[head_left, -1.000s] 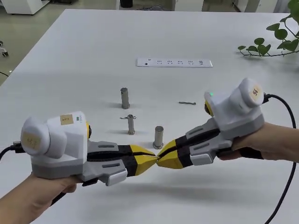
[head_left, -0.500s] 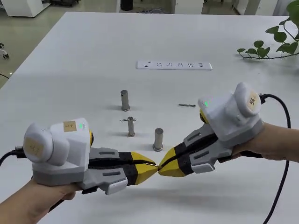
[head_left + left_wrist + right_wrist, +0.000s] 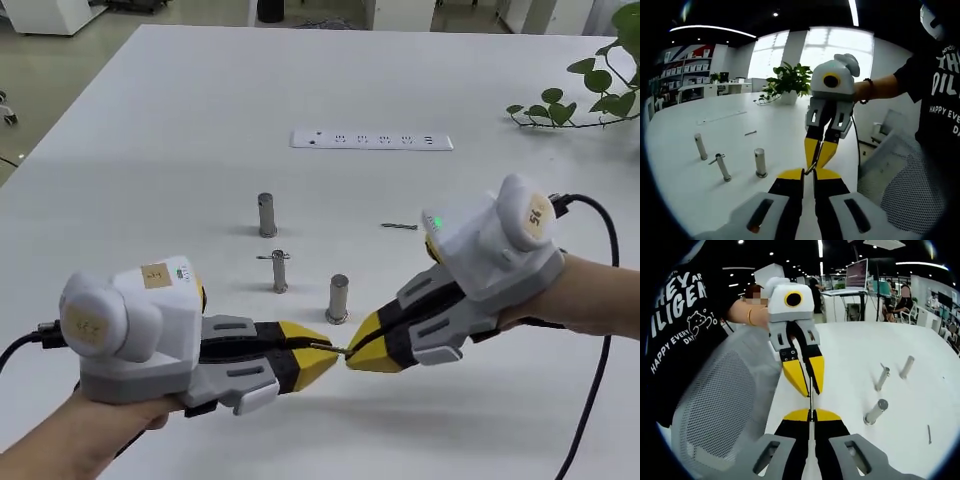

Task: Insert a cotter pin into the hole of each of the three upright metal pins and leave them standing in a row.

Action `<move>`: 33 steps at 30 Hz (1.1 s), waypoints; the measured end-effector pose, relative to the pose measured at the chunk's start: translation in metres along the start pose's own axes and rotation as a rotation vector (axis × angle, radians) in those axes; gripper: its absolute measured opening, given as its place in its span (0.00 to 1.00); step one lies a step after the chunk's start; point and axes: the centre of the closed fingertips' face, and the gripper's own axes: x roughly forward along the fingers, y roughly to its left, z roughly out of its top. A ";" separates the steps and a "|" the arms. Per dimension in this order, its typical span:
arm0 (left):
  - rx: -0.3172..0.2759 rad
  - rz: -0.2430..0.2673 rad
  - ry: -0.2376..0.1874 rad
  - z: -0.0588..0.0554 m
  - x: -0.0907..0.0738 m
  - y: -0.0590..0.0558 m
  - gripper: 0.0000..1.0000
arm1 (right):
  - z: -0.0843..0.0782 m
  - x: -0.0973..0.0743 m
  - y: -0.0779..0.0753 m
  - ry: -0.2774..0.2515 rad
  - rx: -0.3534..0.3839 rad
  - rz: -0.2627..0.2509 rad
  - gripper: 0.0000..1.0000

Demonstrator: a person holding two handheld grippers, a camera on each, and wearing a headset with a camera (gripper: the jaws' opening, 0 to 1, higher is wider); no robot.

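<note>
- Cotter pin (image 3: 333, 349) hangs in the air just in front of the front metal pin (image 3: 338, 298), on my side of it, bridging the two gripper tips; it is a thin sliver and I can barely make out its shape
- Right gripper (image 3: 354, 356) is clamped on one end; in the right gripper view that end vanishes between my closed jaws
- Left gripper (image 3: 330, 357) has its jaws slightly apart around the other end, going by the right gripper view; its own view leaves the gap hard to judge
- Behind and left of the front metal pin stands the middle metal pin (image 3: 280, 273) with a second cotter pin (image 3: 272, 256) through its top, and further back the rear metal pin (image 3: 266, 214); I can't see the holes in the two bare ones
- A loose cotter pin (image 3: 400, 226) lies on the table back-right of the front metal pin, too small for detail
</note>
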 end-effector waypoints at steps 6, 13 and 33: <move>-0.009 0.084 -0.015 0.000 -0.002 0.012 0.13 | -0.009 -0.008 -0.018 0.044 0.005 -0.078 0.00; 0.005 0.198 -0.026 0.000 -0.005 0.032 0.21 | -0.018 -0.014 -0.031 0.100 0.003 -0.137 0.00; -0.021 0.371 -0.017 -0.005 0.023 0.064 0.25 | -0.035 -0.028 -0.068 0.223 0.004 -0.214 0.00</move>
